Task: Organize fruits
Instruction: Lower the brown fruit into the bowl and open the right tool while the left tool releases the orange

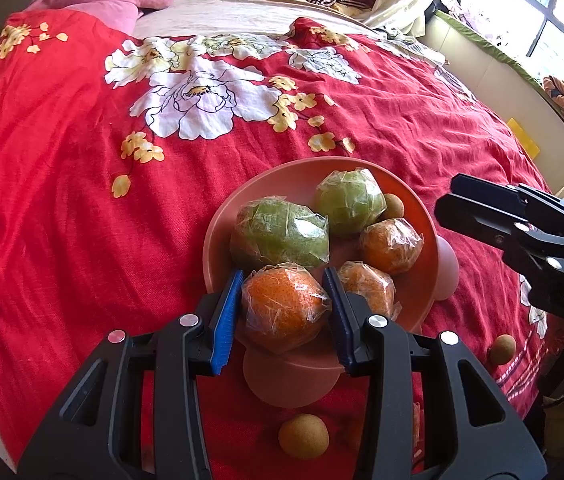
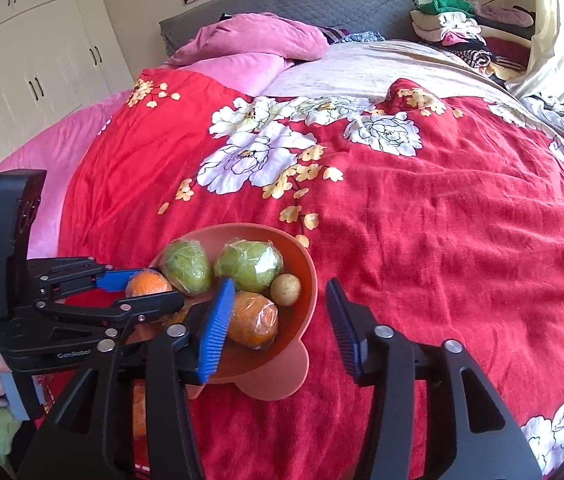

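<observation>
Left wrist view showed the left tool with its blue pads pressed on either side of a wrapped orange, gripping it at the near rim of a pink bowl. The orange was nearly round, so no long axis could be told; its clear wrap bunched in wrinkles against the right-hand pad. The bowl sat on a bed covered with a red flowered bedspread, with rounded tabs jutting from its rim at the near side and the right side. Inside it lay two green wrapped fruits, the nearer one lying with its longer side across the picture, and the farther one more upright. Two smaller wrapped oranges lay along the right side of the bowl, one just behind the other. A small brown round fruit rested against the far green one. Two more brown round fruits lay on the bedspread outside the bowl: one just in front of the near tab, between the arms of the left tool, and one off to the right.

In the right wrist view, the right tool stood open with nothing between its pads, its left pad over the bowl's near edge, its right pad over bare bedspread.
</observation>
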`<state>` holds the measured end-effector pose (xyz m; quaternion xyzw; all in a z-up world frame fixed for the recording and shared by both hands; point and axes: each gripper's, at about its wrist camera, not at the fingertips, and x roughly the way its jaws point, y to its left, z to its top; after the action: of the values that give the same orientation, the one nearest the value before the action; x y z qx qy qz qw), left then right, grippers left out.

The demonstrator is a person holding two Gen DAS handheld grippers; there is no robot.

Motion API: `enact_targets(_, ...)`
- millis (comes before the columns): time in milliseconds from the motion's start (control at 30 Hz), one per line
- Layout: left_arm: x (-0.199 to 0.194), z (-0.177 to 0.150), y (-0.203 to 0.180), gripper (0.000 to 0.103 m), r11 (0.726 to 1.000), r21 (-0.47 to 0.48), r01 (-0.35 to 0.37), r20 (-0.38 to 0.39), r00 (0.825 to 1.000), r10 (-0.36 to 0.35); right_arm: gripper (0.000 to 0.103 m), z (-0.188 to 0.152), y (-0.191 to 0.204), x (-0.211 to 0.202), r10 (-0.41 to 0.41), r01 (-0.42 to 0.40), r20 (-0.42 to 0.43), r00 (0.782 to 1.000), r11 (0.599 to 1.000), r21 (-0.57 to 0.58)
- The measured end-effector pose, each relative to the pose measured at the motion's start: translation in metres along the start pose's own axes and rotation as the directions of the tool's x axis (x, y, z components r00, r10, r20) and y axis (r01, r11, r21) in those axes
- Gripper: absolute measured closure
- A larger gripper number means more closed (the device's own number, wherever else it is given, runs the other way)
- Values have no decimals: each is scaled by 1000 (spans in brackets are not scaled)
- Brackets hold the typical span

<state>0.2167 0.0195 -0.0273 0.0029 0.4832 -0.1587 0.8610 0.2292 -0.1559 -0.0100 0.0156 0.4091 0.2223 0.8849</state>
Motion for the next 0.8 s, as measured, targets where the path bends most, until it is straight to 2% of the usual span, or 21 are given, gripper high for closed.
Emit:
enact_targets(100,0,0,0,71,1000,0,1,0,1000,-1,46,0,1,-3,0,0,1,1000,1000,-5)
enact_targets(433,-3,1,-2,70,1000,2,0,8,1000,0,34,-1,5,-17,-3,3,26,1000,1000,-1)
enact_targets(467,-4,1,-3,70,1000,2,0,8,1000,0,30,-1,5,-18,-7,7,28,1000,1000,0)
enact_targets(800,-12,0,-5,70,1000,-1,-6,19,1000,6,18,-2,5,-30,-27,27,47,999,1000,10)
